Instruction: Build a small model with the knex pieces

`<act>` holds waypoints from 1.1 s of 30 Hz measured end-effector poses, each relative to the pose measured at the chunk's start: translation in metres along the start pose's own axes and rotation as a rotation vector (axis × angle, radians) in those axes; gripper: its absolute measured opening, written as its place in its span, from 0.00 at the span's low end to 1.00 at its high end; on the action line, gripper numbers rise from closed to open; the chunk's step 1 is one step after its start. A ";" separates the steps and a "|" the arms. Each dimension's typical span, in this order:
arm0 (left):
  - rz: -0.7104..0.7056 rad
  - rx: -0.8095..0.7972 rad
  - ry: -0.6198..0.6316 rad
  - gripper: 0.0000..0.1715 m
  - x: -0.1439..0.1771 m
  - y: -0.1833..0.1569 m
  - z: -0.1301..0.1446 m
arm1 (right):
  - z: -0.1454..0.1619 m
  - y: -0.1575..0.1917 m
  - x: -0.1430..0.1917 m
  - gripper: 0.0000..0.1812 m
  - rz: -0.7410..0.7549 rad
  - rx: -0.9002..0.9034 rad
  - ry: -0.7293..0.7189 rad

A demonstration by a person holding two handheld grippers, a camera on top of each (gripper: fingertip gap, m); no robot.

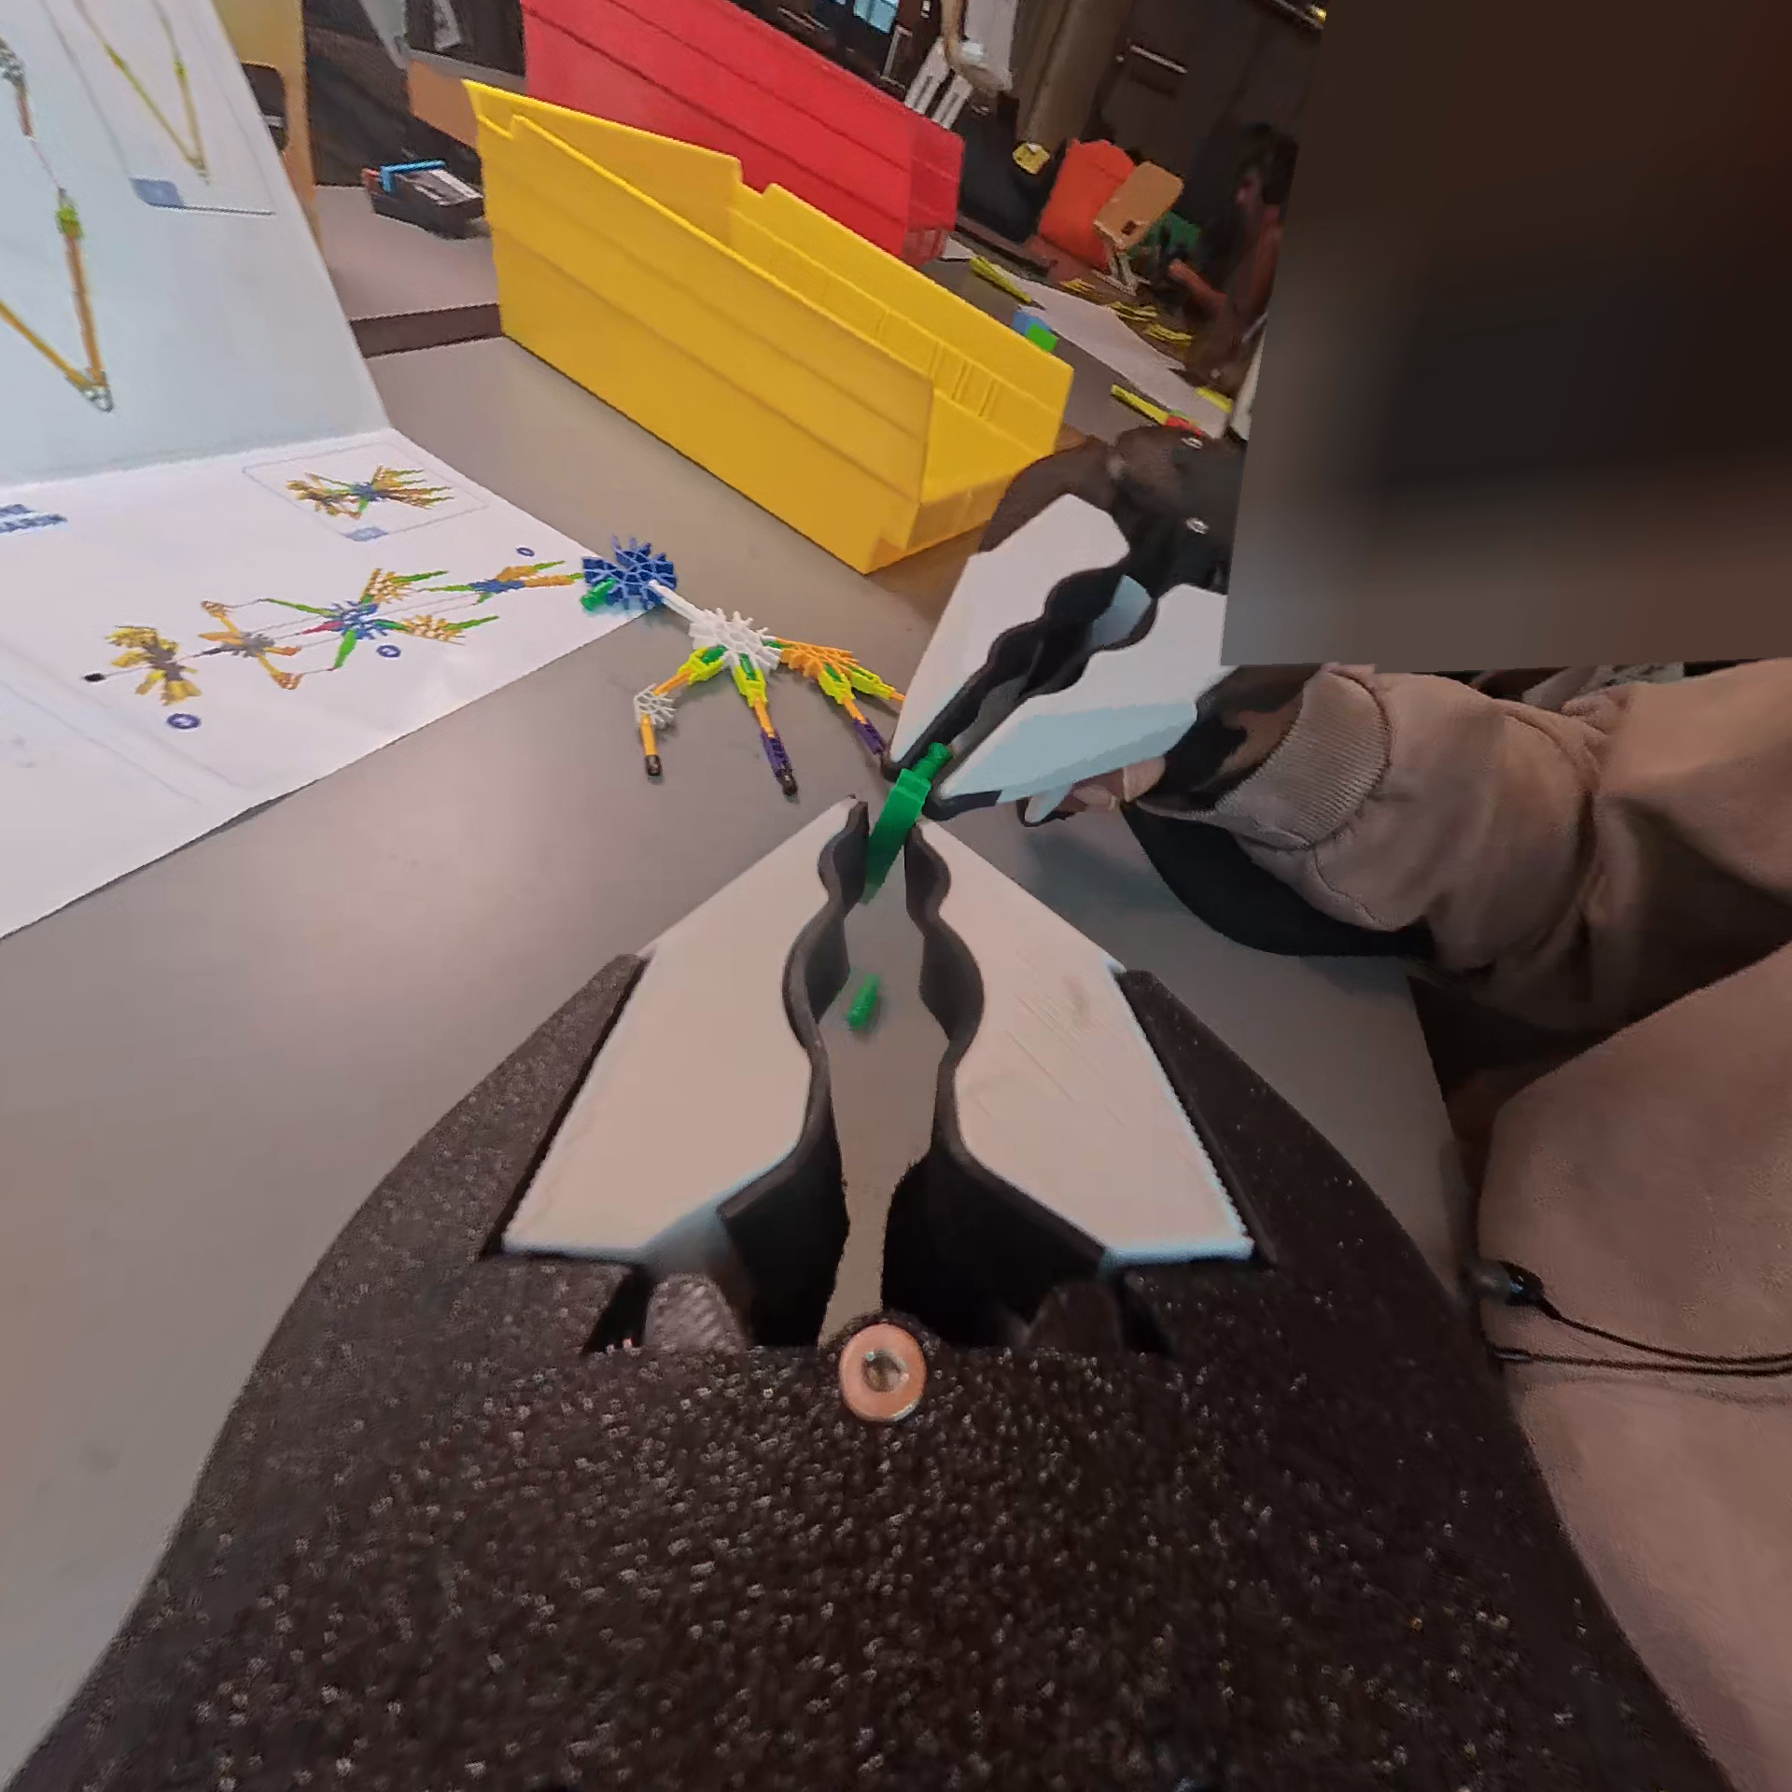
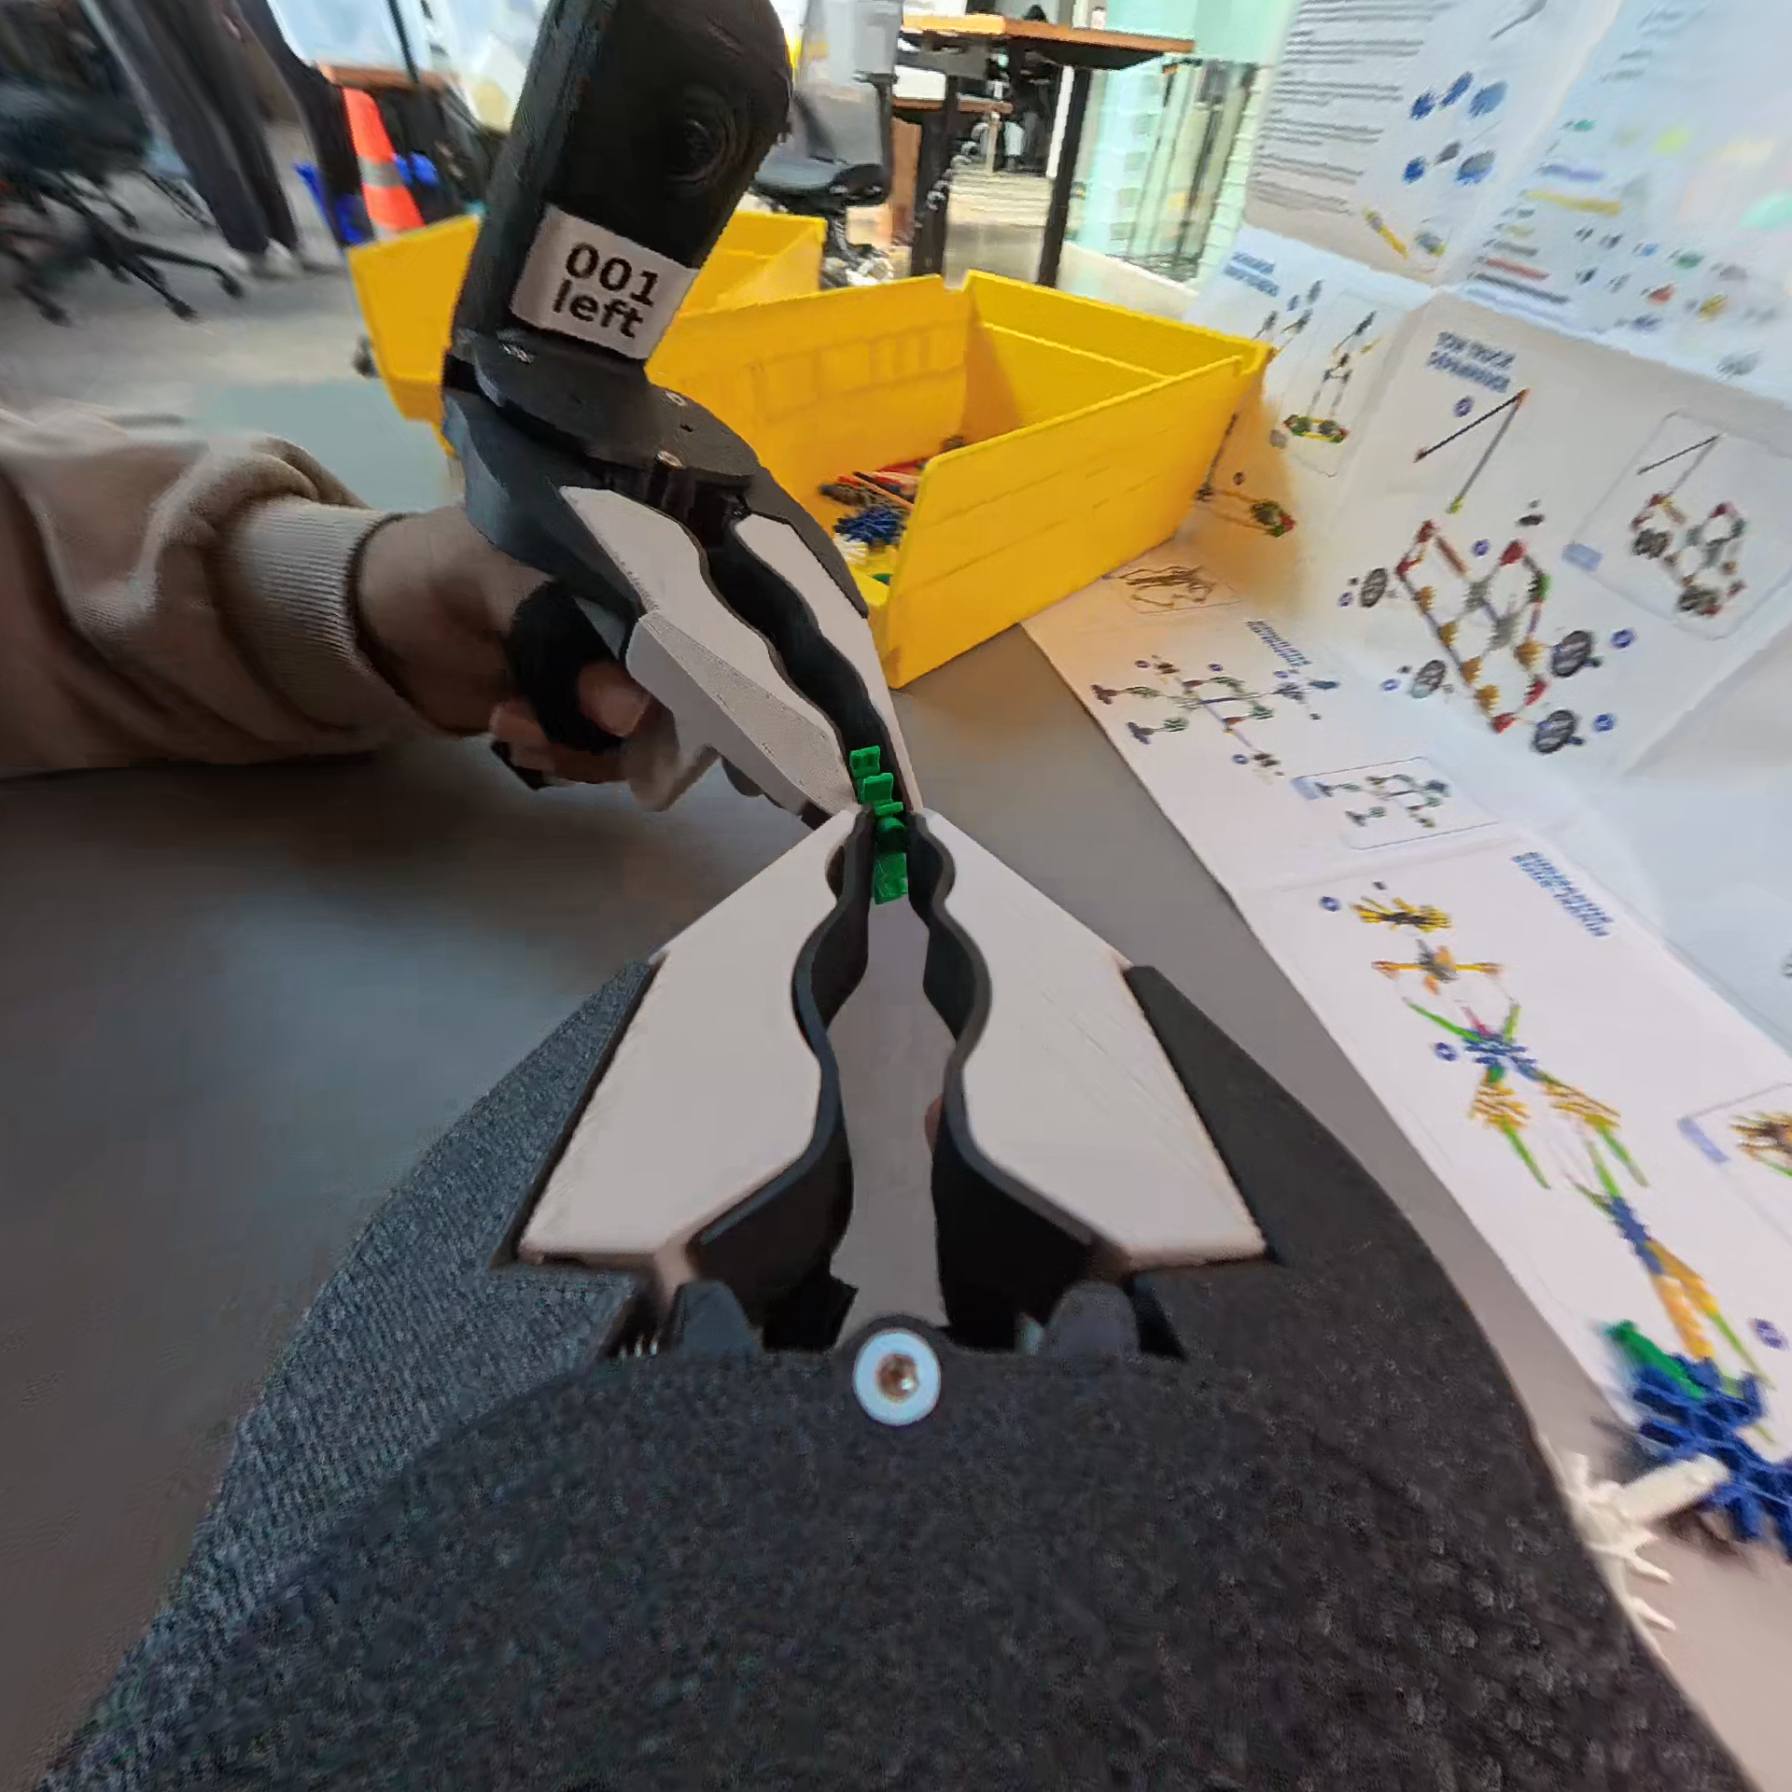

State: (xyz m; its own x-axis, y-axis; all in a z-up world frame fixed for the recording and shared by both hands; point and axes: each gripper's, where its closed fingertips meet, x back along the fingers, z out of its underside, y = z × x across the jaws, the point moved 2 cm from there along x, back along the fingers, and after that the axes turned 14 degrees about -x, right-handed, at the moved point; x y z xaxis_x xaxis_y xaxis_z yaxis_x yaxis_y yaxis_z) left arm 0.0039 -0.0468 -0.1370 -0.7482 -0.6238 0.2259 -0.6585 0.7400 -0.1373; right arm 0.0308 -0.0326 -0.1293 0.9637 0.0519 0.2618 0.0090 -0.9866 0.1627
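The green rod (image 1: 897, 824) runs tip to tip between my 2 grippers, its long axis in line with both sets of fingers: my left gripper (image 1: 880, 824) is clamped narrowly on 1 end and my right gripper (image 1: 936, 771) on the other, above the grey table (image 1: 291, 1018). The left wrist view alone shows a loose green bit (image 1: 863, 1001) on the table beneath my left fingers and the toy model (image 1: 737, 650) just beyond; the right wrist view alone shows the yellow bin (image 2: 1047, 504) open, with parts inside.
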 end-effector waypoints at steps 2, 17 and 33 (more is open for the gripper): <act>-0.064 0.017 -0.003 0.03 -0.001 0.007 0.001 | 0.001 -0.003 -0.004 0.02 0.133 0.150 0.013; 0.044 -0.170 -0.119 0.05 0.008 -0.013 -0.027 | -0.025 0.002 0.018 0.02 -0.356 -0.532 -0.151; -0.115 -0.046 -0.188 0.03 -0.002 -0.003 -0.040 | -0.042 -0.004 0.018 0.02 0.041 -0.169 -0.269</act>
State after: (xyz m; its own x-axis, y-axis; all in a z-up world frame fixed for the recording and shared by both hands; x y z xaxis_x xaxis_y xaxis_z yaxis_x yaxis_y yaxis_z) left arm 0.0099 -0.0378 -0.0989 -0.6732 -0.7375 0.0532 -0.7391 0.6692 -0.0764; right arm 0.0365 -0.0208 -0.0853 0.9985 -0.0523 0.0136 -0.0539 -0.9462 0.3190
